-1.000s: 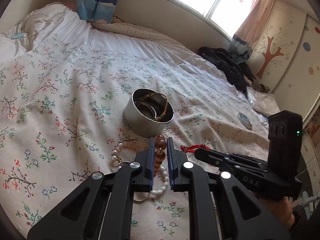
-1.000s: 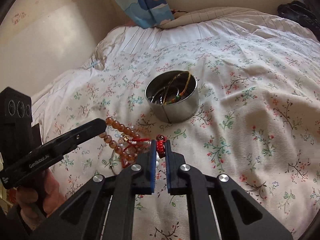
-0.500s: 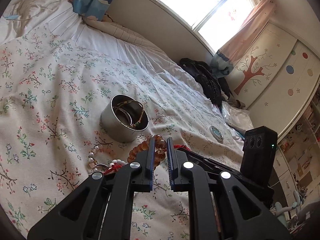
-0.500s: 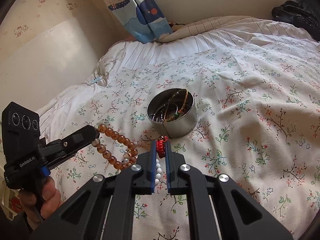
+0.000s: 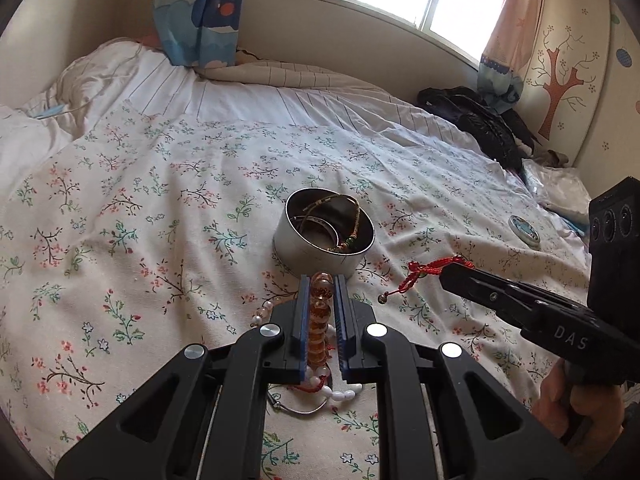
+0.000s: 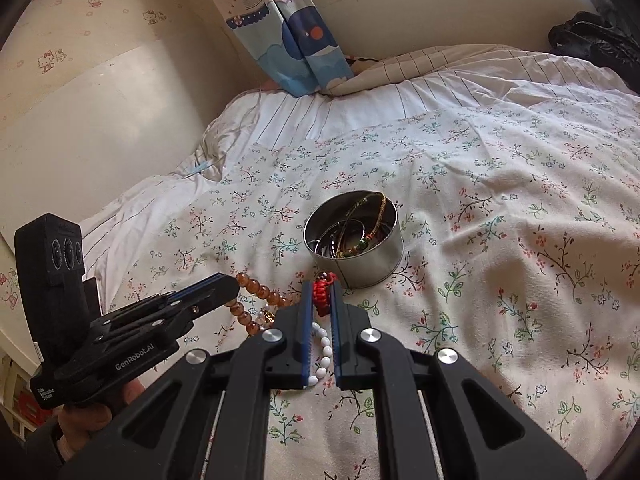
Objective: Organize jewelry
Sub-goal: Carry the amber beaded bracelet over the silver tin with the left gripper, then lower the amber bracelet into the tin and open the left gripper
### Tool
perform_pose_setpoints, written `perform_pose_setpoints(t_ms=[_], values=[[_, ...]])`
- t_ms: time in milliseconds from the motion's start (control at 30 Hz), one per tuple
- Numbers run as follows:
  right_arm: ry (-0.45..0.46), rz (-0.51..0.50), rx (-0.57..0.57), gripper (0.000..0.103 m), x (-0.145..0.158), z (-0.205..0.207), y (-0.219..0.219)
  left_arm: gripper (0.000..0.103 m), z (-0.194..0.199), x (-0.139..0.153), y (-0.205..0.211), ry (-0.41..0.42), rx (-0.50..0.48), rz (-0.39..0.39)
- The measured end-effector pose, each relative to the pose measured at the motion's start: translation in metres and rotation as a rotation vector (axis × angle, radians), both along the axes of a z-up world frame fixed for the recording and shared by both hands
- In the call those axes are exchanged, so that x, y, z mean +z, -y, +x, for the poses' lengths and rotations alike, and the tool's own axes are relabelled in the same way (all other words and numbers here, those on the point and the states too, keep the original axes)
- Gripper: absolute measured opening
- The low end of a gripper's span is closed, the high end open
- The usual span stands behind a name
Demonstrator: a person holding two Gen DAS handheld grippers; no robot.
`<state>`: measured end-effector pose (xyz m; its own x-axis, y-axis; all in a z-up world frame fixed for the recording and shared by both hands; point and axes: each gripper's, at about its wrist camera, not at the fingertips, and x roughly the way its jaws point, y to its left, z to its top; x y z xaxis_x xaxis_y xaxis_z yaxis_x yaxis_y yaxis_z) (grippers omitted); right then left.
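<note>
On the floral bedspread (image 5: 160, 208), one tin (image 5: 320, 250); two hand-held grippers, left (image 5: 320, 280) clamping amber beads (image 5: 319, 322), right (image 6: 319, 282) red cord (image 6: 322, 294).

The left tool (image 5: 320, 280) is clamped on a strand of amber beads (image 5: 319, 320) that runs up between its blue-lined fingers (image 5: 305, 312). Under it, on the bed's floral sheet (image 5: 140, 208), lie white pearl-like beads (image 5: 340, 394) and a thin metal bangle (image 5: 300, 410). Just beyond the fingertips stands a round metal tin (image 5: 320, 254) with bracelets (image 5: 344, 232) coiled inside. At the right, the right tool (image 5: 450, 274), carried by a hand (image 5: 572, 404), pinches a red cord bracelet (image 5: 424, 272) whose end dangles above the sheet. A small round lid (image 5: 524, 230) lies farther right, and black clothing (image 5: 480, 124) sits near the window.
</note>
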<state>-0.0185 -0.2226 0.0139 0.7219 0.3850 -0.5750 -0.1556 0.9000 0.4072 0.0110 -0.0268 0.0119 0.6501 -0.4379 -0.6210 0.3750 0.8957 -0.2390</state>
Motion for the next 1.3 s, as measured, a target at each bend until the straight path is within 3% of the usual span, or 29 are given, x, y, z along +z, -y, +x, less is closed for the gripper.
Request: perform_pose_setpoints(t_ms=[233,867,1300], values=[[0.028,-0.009,-0.007,0.009,0.005,-0.002,-0.002,0.011,-0.002,0.01,-0.004,0.041,0.003,-0.043],[0.075,-0.02,-0.01,0.009,0.014,0.007,-0.005,0.011,-0.01,0.021,0.018,0.139,-0.022,0.048],[0.107,-0.022,-0.026,0.009,0.021,0.038,0.0,0.011,0.02,0.035,0.013,0.13,-0.018,-0.106]])
